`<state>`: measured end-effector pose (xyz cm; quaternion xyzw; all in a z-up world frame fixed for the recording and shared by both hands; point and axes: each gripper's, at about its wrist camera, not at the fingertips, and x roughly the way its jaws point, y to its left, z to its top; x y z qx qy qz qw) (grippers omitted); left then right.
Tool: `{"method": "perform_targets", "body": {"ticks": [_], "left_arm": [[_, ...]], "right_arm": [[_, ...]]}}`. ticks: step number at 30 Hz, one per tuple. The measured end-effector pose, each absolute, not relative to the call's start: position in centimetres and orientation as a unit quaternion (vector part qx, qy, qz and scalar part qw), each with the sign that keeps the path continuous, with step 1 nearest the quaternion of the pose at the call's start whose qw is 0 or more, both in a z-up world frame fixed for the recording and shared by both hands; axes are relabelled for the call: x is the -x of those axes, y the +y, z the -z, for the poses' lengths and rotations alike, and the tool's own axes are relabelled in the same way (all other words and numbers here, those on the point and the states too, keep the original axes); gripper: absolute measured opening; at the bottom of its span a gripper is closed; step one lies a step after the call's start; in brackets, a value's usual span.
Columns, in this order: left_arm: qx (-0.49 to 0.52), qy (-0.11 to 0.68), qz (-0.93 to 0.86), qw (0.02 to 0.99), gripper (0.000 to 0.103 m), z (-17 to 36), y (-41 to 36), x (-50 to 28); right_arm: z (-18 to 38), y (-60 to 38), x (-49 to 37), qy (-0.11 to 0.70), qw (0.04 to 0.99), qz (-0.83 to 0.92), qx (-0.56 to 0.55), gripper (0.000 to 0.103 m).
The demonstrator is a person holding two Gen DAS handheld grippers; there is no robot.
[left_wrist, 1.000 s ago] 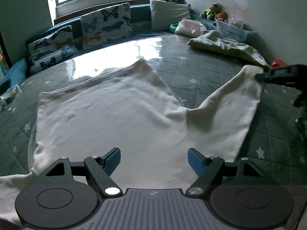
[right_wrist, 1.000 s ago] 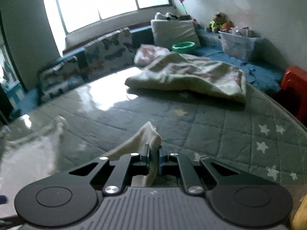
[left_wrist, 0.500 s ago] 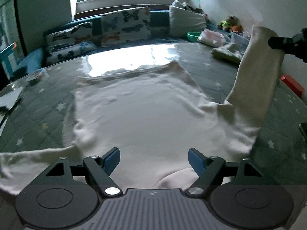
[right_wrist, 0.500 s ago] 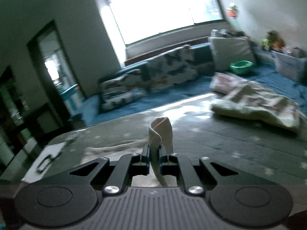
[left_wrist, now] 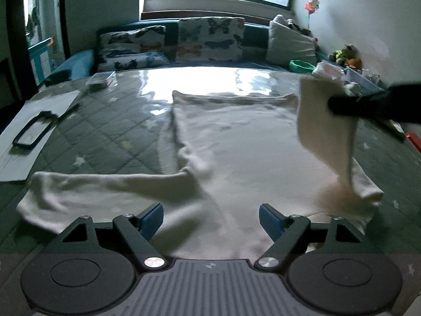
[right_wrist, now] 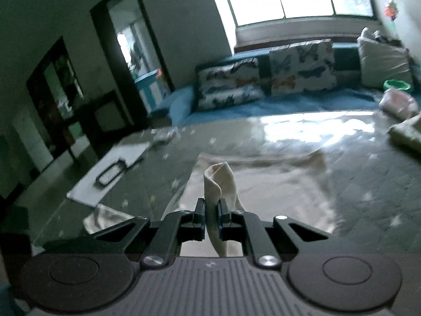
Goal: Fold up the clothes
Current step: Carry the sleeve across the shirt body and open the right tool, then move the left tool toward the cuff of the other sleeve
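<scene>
A cream long-sleeved top (left_wrist: 236,142) lies spread flat on the quilted grey table (left_wrist: 110,121). Its left sleeve (left_wrist: 105,189) lies flat, stretched out to the left. My right gripper (right_wrist: 211,217) is shut on the cuff of the right sleeve (right_wrist: 219,181) and holds it lifted above the body of the top; it shows in the left wrist view (left_wrist: 368,105) as a dark bar with the sleeve (left_wrist: 326,129) hanging from it. My left gripper (left_wrist: 210,217) is open and empty, just above the top's near edge.
A white sheet with a black frame (left_wrist: 34,129) lies at the table's left. A clear box (left_wrist: 101,80) sits at the far left. A folded blanket (right_wrist: 407,131) lies at the far right. Butterfly cushions (left_wrist: 208,39) line the sofa behind.
My right gripper has lifted the right sleeve and swung it leftward over the body of the top. The left gripper stayed open and its view turned to face the top squarely.
</scene>
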<state>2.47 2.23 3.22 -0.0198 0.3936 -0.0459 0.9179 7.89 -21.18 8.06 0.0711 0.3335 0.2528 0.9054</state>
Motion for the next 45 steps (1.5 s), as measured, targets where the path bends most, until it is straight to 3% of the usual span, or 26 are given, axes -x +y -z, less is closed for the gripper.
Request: {"method": "perform_targets", "body": {"ticks": [7, 11, 23, 27, 33, 40, 45], "left_arm": [[0.03, 0.396, 0.034, 0.917, 0.083, -3.0, 3.5, -2.4], [0.034, 0.395, 0.028, 0.917, 0.083, -3.2, 3.8, -2.6], [0.038, 0.381, 0.04, 0.923, 0.08, -4.1, 2.5, -3.3], [0.029, 0.375, 0.06, 0.925, 0.075, -4.2, 0.8, -3.7], [0.015, 0.388, 0.068, 0.919, 0.06, -3.3, -1.1, -5.0], [0.011, 0.41, 0.056, 0.91, 0.042, -1.7, -1.5, -6.2], [0.016, 0.414, 0.044, 0.909, 0.035, -1.6, -0.5, -6.2]], "right_arm": [[-4.6, -17.7, -8.4, 0.38, 0.881, -0.275, -0.056, 0.01], [-4.2, -17.4, -7.9, 0.389, 0.873, -0.29, -0.046, 0.019], [-3.0, -24.1, -7.5, 0.406, 0.883, -0.235, -0.022, 0.019], [-1.1, -27.5, -7.0, 0.425, 0.883, -0.198, -0.03, 0.019], [-0.6, -30.2, -6.5, 0.424, 0.886, -0.183, -0.05, 0.018], [-2.3, -29.8, -8.5, 0.388, 0.903, -0.18, -0.051, 0.018], [-1.4, -28.4, -10.8, 0.385, 0.904, -0.183, -0.037, 0.018]]}}
